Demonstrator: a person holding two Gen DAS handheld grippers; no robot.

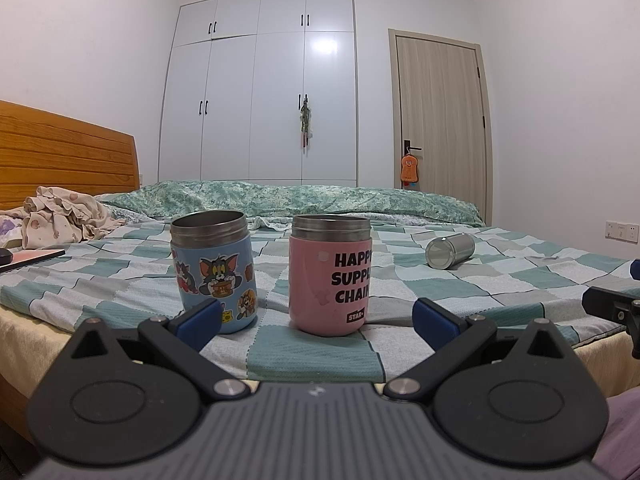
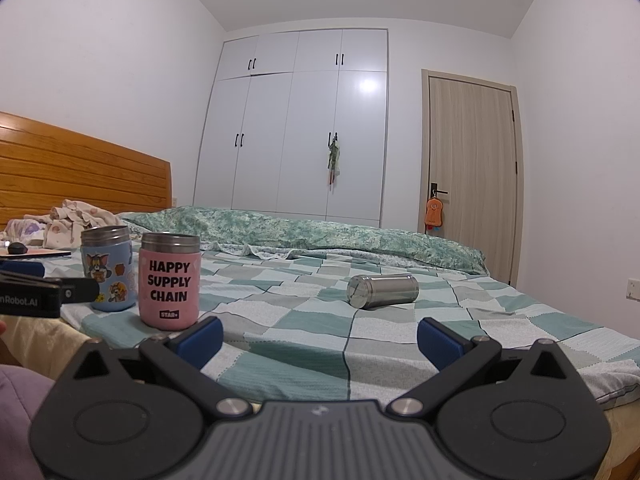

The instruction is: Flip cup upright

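Both spread wide and empty, the left gripper (image 1: 318, 318) and right gripper (image 2: 319, 338) are facing the toppled steel cup (image 2: 383, 291), approach and grasp pending, beside 2 upright cups

I see a brushed shiny metal cup (image 2: 383, 290), matt woven checked bedspread (image 2: 304, 344), glossy pink cup (image 1: 330, 276) with steel rim, matt black plastic on my right gripper (image 2: 319, 338), varnished wood headboard (image 2: 80, 168).

Bed (image 2: 360, 344) w/ checked green-white cover. On it: blue cartoon cup (image 1: 214, 268) & pink cup (image 1: 331, 276), both upright, side by side; steel cup (image 2: 383, 291) lay on its side, well apart. Crumpled clothes (image 1: 60, 216) near headboard.
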